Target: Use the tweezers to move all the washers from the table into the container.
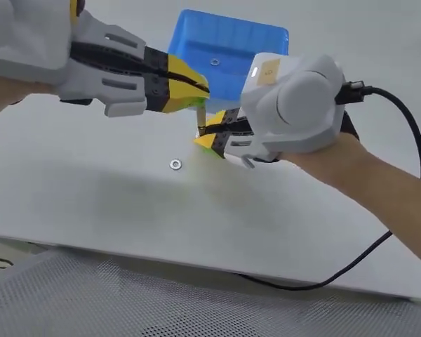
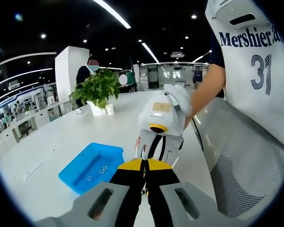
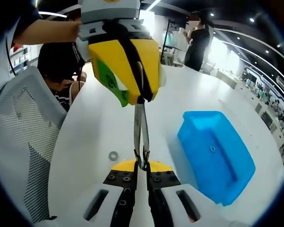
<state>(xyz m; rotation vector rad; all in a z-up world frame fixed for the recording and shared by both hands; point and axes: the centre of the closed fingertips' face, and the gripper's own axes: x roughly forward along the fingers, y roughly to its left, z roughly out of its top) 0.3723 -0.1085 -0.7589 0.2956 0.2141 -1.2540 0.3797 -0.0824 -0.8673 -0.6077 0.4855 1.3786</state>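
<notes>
Thin metal tweezers [image 3: 140, 127] run between the two grippers, one end in each. My left gripper [image 1: 202, 91] comes in from the upper left with its yellow jaws shut on the upper end. Below it, my right gripper [image 1: 205, 137] is shut on the lower end, just above the white table [image 1: 112, 203]. A single washer [image 1: 175, 164] lies on the table to the left of the right gripper, also seen as the washer [image 3: 113, 155]. Beyond the grippers sits the blue container [image 1: 228, 53], holding a washer [image 1: 215, 62]. In the left gripper view the container [image 2: 92, 165] holds a few washers.
A black cable [image 1: 407, 126] trails from the right gripper over the table's near edge. A perforated grey chair back [image 1: 126, 302] stands at the front. A potted plant [image 2: 98, 92] and people stand far off across the table.
</notes>
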